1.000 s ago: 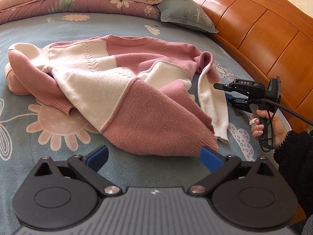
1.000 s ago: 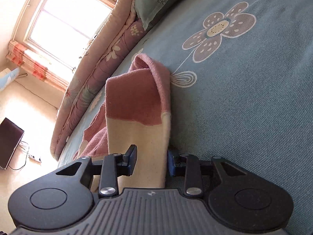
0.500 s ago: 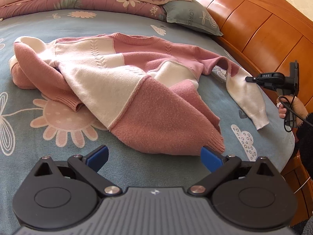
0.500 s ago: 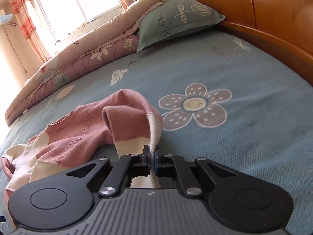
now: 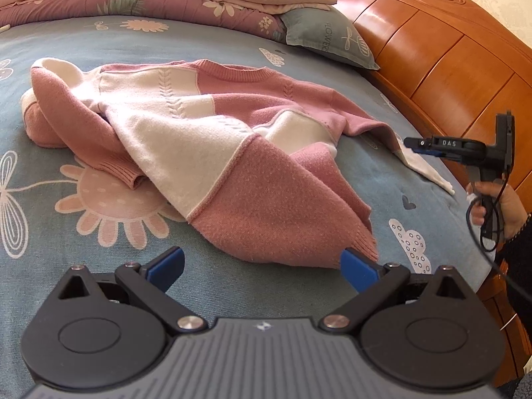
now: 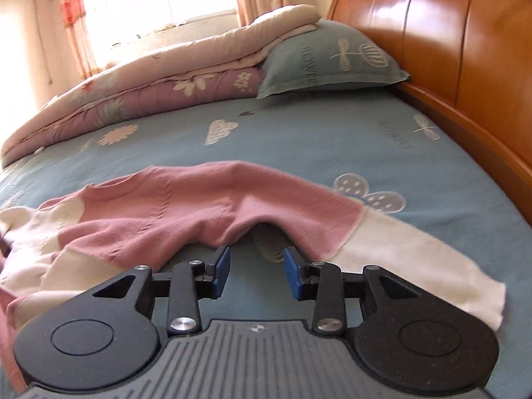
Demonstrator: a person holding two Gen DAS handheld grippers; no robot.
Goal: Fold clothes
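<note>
A pink and cream knit sweater (image 5: 206, 139) lies rumpled on the blue bedsheet (image 5: 99, 259), neck toward the quilt. Its right sleeve (image 6: 382, 232) is stretched out toward the headboard side, cream cuff at the end (image 5: 429, 169). My left gripper (image 5: 262, 262) is open and empty, just in front of the sweater's pink hem corner (image 5: 362, 242). My right gripper (image 6: 256, 271) is open and empty, just short of the sleeve where it arches off the sheet; it also shows in the left wrist view (image 5: 419, 143) beside the cuff.
A wooden headboard (image 5: 449, 66) runs along the right side. A grey-green pillow (image 6: 329, 60) and a folded floral quilt (image 6: 149, 93) lie at the far end of the bed. The bed edge (image 5: 478, 266) is near my right hand.
My right gripper was shut on the sleeve, pulled it out toward the headboard side, and has now opened and let it drop flat. The left gripper stayed open, shifting slightly.
</note>
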